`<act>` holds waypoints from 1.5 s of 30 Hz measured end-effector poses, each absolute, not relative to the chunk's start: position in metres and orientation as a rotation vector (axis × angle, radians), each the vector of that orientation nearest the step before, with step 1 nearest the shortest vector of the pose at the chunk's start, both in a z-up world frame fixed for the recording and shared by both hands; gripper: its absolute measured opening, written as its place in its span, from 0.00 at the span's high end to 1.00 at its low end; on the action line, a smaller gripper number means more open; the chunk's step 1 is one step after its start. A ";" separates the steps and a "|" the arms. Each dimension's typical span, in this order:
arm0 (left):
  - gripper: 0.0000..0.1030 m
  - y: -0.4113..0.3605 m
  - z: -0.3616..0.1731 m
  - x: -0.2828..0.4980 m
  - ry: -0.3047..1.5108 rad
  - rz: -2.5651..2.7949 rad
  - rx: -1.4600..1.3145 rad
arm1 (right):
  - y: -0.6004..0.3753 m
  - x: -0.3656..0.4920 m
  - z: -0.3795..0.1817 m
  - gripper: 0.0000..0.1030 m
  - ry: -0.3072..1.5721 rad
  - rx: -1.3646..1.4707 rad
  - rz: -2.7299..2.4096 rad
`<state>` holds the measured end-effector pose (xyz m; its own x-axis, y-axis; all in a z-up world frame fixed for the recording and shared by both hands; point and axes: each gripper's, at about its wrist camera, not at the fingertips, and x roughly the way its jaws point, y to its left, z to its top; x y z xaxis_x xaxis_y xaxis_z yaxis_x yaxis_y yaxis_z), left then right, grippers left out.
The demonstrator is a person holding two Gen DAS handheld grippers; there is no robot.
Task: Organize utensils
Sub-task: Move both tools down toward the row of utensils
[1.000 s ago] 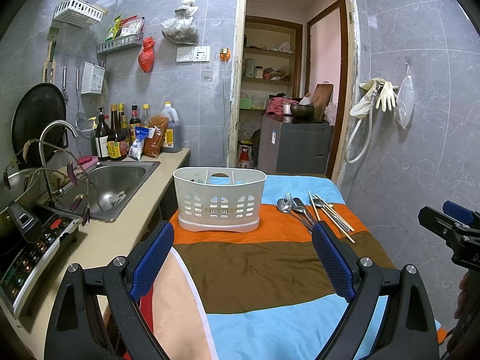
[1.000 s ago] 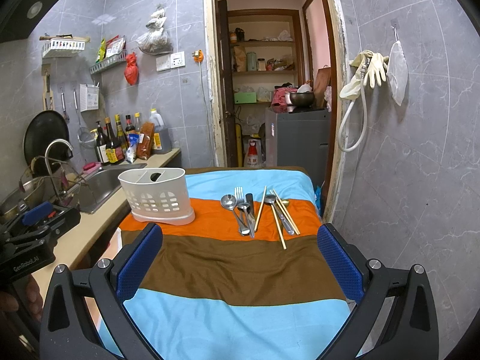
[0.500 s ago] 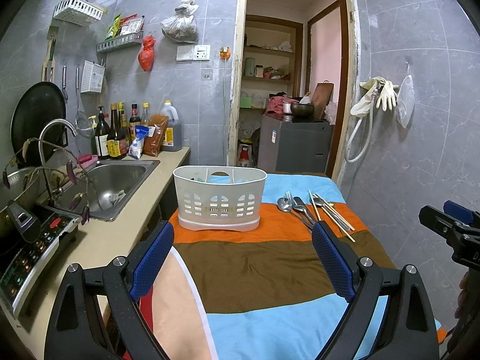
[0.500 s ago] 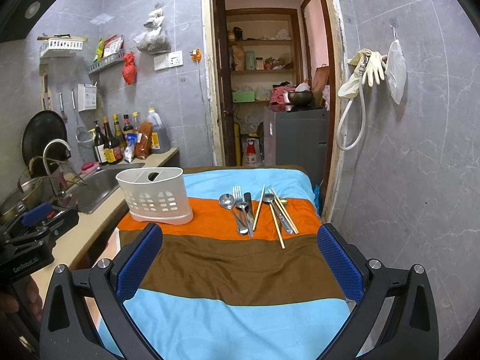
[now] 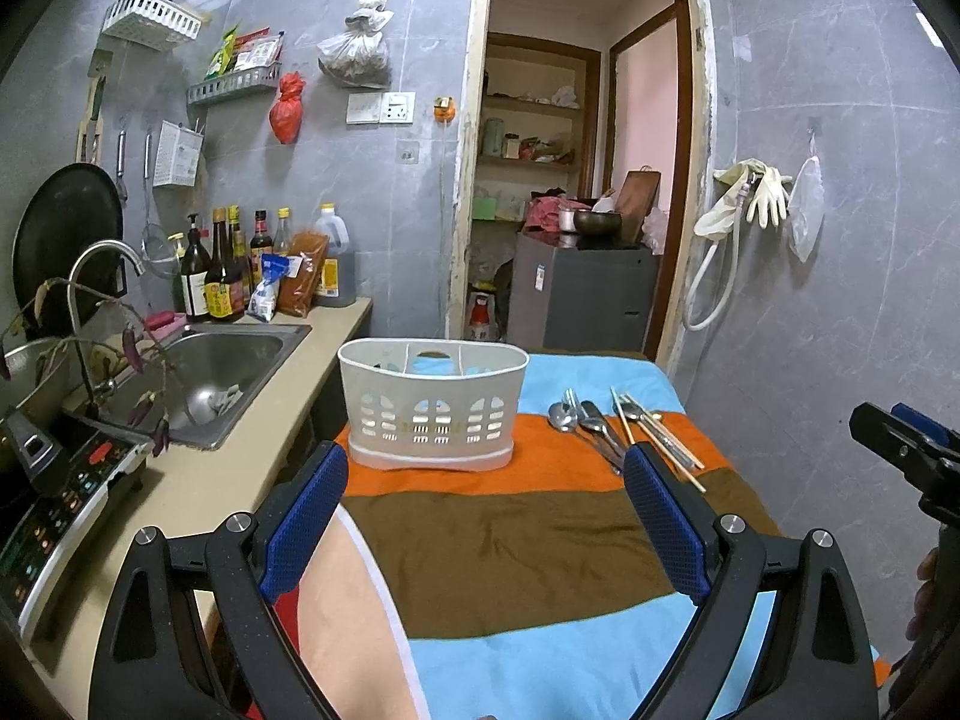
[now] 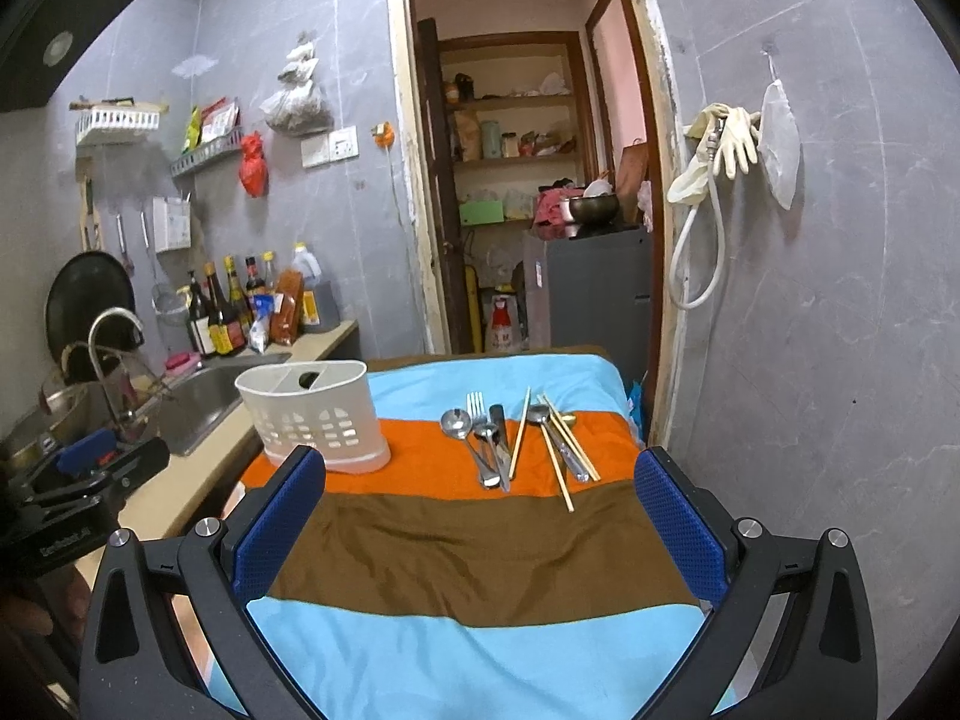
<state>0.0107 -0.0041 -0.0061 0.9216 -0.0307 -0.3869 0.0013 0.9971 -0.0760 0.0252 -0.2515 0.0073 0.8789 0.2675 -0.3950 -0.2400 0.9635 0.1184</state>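
A white slotted utensil caddy (image 5: 431, 405) stands on the orange stripe of the striped tablecloth (image 5: 510, 540); it also shows in the right wrist view (image 6: 312, 414). To its right lie metal spoons and a fork (image 6: 480, 438) and several wooden chopsticks (image 6: 558, 450), also in the left wrist view (image 5: 624, 429). My left gripper (image 5: 483, 519) is open and empty, held above the brown stripe, short of the caddy. My right gripper (image 6: 477, 531) is open and empty, above the brown stripe, short of the utensils.
A counter with a steel sink (image 5: 204, 372), a tap (image 5: 90, 282), sauce bottles (image 5: 222, 276) and an induction hob (image 5: 54, 492) runs along the left of the table. A grey tiled wall (image 6: 840, 360) is close on the right. A doorway with a grey cabinet (image 6: 588, 288) lies behind.
The right gripper's view has risen and tilted slightly, and the utensils sit a little lower in it. The left gripper has barely moved. Both stay open.
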 end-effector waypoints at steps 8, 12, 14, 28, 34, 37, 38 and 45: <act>0.13 -0.018 0.009 0.039 0.355 -0.050 -0.075 | -0.268 0.046 0.020 0.00 0.417 0.074 0.272; 0.13 -0.037 0.013 0.061 0.349 -0.067 -0.060 | -0.281 0.068 0.026 0.00 0.420 0.077 0.275; 0.13 -0.046 0.014 0.074 0.351 -0.075 -0.054 | -0.287 0.083 0.025 0.00 0.430 0.072 0.277; 0.13 -0.100 -0.031 0.196 0.426 -0.099 -0.100 | -0.344 0.223 -0.018 0.08 0.507 -0.008 0.376; 0.19 -0.110 -0.061 0.251 0.482 -0.081 -0.060 | -0.343 0.296 -0.060 0.45 0.629 -0.027 0.482; 0.30 -0.113 -0.080 0.279 0.542 -0.044 -0.048 | -0.337 0.327 -0.082 0.53 0.697 -0.018 0.535; 0.39 -0.112 -0.088 0.290 0.569 -0.028 -0.052 | -0.333 0.339 -0.091 0.54 0.721 -0.018 0.552; 0.58 -0.101 -0.135 0.335 0.708 0.086 -0.086 | -0.316 0.388 -0.132 0.73 0.831 -0.016 0.602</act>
<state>0.3350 -0.1012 -0.1348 0.7561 0.0497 -0.6525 -0.1079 0.9929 -0.0494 0.3879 -0.3159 -0.1324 0.5181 0.4955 -0.6972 -0.5076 0.8342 0.2156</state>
